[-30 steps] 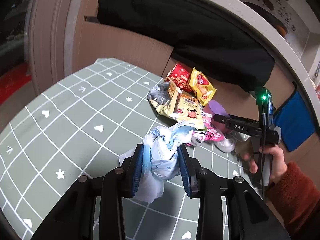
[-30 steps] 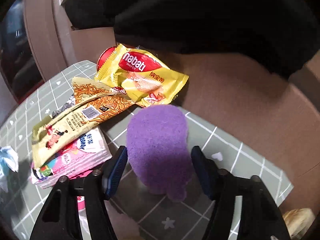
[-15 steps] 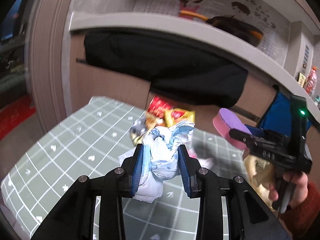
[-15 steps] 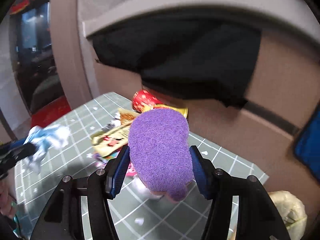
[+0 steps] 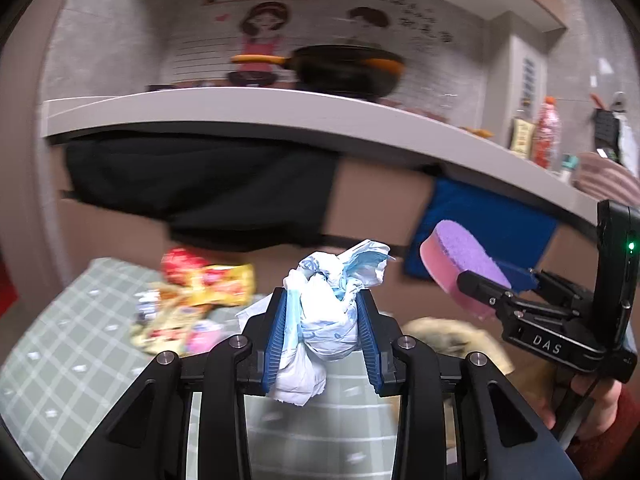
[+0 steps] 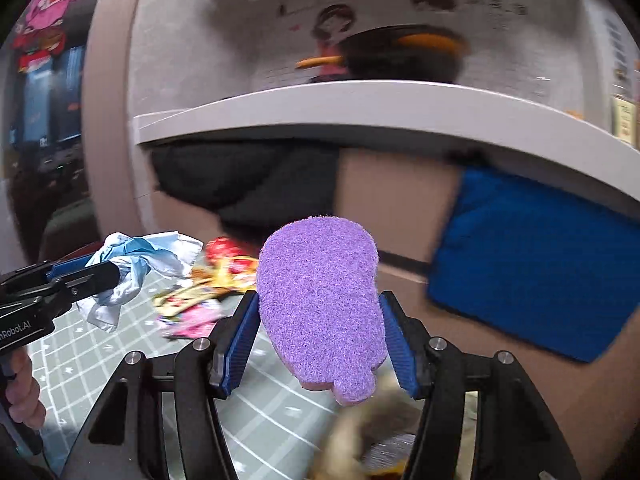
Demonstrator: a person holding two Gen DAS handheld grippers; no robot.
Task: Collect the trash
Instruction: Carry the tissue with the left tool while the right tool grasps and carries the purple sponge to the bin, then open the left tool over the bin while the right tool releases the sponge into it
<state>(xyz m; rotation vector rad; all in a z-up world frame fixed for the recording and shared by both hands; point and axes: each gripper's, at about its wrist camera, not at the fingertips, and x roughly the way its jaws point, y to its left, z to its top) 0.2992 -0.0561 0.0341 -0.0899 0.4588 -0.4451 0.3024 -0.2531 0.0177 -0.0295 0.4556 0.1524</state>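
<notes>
the left gripper (image 5: 324, 336) is clamped on a crumpled white and pale-blue wad of plastic (image 5: 334, 300), and the right gripper (image 6: 320, 344) is clamped on a purple sponge (image 6: 320, 300), both lifted above the green checked table (image 5: 60, 360). the left wrist view alone shows the sponge's pink underside and the hand (image 5: 600, 400) in a red sleeve gripping the right tool, while the right wrist view alone shows its fuzzy purple face filling the space between the blue pads (image 6: 240, 332). a blurred heap of snack wrappers (image 5: 200, 300) lies on the table beyond, below a grey counter (image 5: 280, 112) with a black pan (image 5: 348, 72).
</notes>
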